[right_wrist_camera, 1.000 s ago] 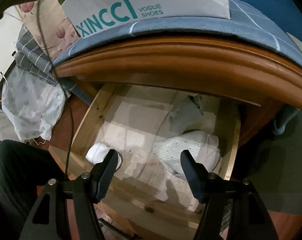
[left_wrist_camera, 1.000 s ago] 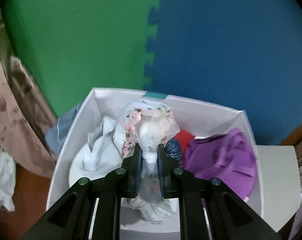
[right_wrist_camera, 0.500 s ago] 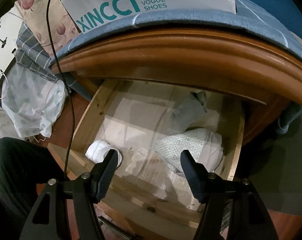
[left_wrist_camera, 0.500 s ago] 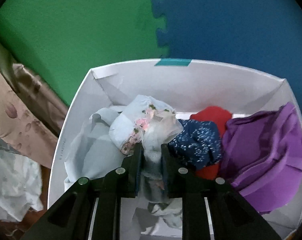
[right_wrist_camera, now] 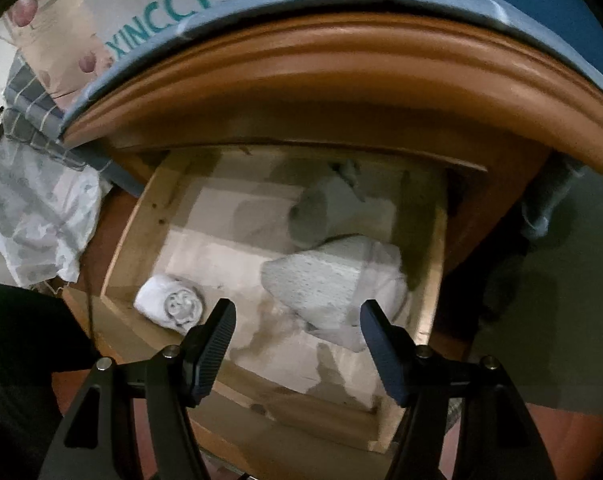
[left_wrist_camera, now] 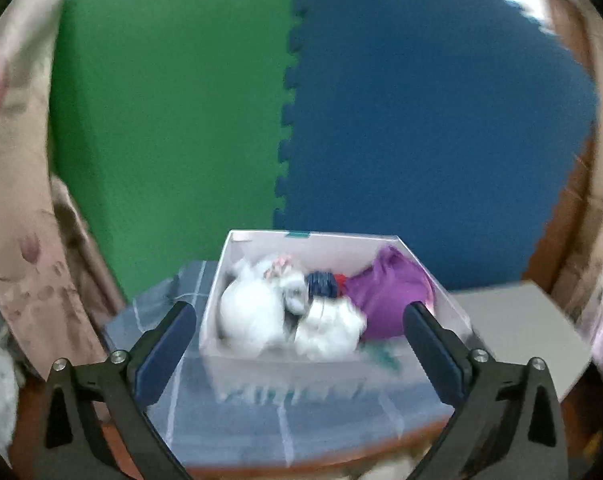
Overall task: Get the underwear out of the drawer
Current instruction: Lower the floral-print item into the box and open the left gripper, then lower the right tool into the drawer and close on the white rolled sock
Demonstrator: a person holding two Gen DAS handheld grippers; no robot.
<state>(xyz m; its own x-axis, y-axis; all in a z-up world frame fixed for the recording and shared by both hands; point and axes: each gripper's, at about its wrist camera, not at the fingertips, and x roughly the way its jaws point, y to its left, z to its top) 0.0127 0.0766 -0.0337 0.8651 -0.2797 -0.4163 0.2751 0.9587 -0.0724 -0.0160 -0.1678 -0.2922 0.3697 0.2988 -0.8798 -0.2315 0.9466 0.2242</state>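
Note:
In the left wrist view my left gripper [left_wrist_camera: 299, 320] is opening wide, nothing between its fingers, drawn back from the white shoe box [left_wrist_camera: 217, 276]. The box holds a heap of underwear: a white floral piece [left_wrist_camera: 261, 304], a navy one [left_wrist_camera: 321, 284], a red bit and a purple one [left_wrist_camera: 389, 296]. In the right wrist view my right gripper [right_wrist_camera: 297, 320] hangs open over the pulled-out wooden drawer [right_wrist_camera: 133, 232]. Inside lie a white patterned folded piece [right_wrist_camera: 321, 280], a grey roll [right_wrist_camera: 321, 216] behind it and a white roll [right_wrist_camera: 169, 304] at the front left.
The box stands on a blue cloth [left_wrist_camera: 285, 412] over the wooden cabinet top [right_wrist_camera: 341, 92]. Green and blue foam mats [left_wrist_camera: 421, 120] form the wall behind. A grey-white block [left_wrist_camera: 517, 328] sits right of the box. Curtains and heaped cloth [right_wrist_camera: 33, 216] lie left. A dark sleeve [right_wrist_camera: 17, 344] is at lower left.
My left gripper let go of the white floral underwear, which now lies in the box, opened wide and pulled back from the box. The right gripper stayed over the drawer.

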